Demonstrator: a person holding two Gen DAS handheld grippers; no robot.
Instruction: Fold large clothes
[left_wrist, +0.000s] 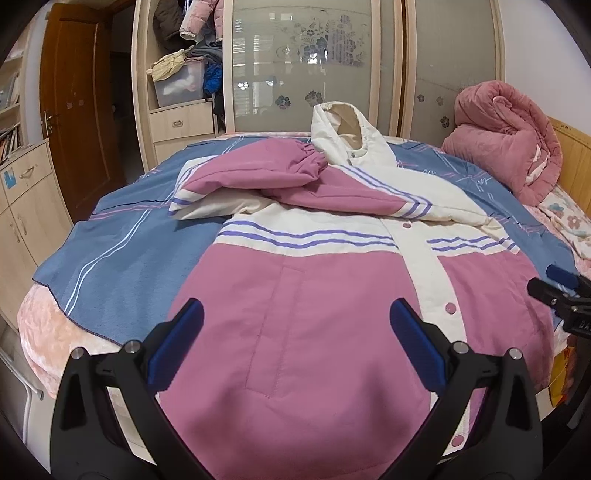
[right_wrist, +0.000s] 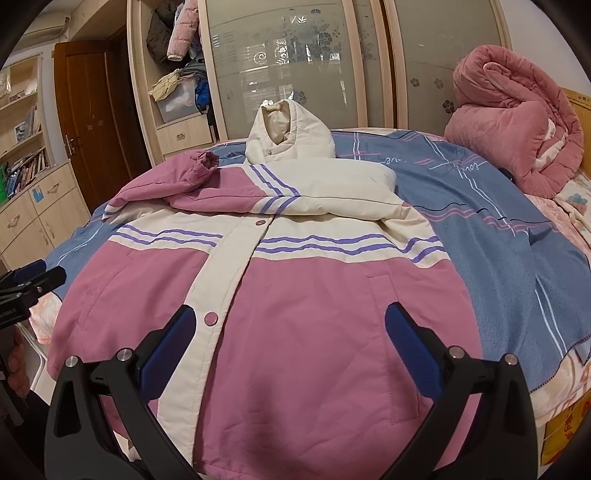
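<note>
A padded pink-and-cream hooded jacket with purple stripes (left_wrist: 314, 295) is laid front-up on a blue striped blanket (left_wrist: 122, 251) spread over the bed, hem at the near edge and cream hood (right_wrist: 288, 136) standing up at the far end. The placket is closed with pink snap buttons (right_wrist: 211, 318). Both sleeves are seen folded inward across the chest, the pink elastic cuff (left_wrist: 312, 157) of one resting just beside the hood base. The left gripper (left_wrist: 295, 339) is held above the near hem over the left front panel, its blue-padded fingers (left_wrist: 177, 343) spread wide with nothing between them. The right gripper (right_wrist: 286, 345) is held above the right front panel near the placket, fingers likewise wide apart and empty; contact with the fabric cannot be determined for either. A rolled pink quilt (right_wrist: 517, 129) is noted at the far right of the bed, and a wardrobe with frosted floral sliding doors (left_wrist: 306, 62) behind the bed. A brown wooden door (right_wrist: 88, 122) is seen at far left.
</note>
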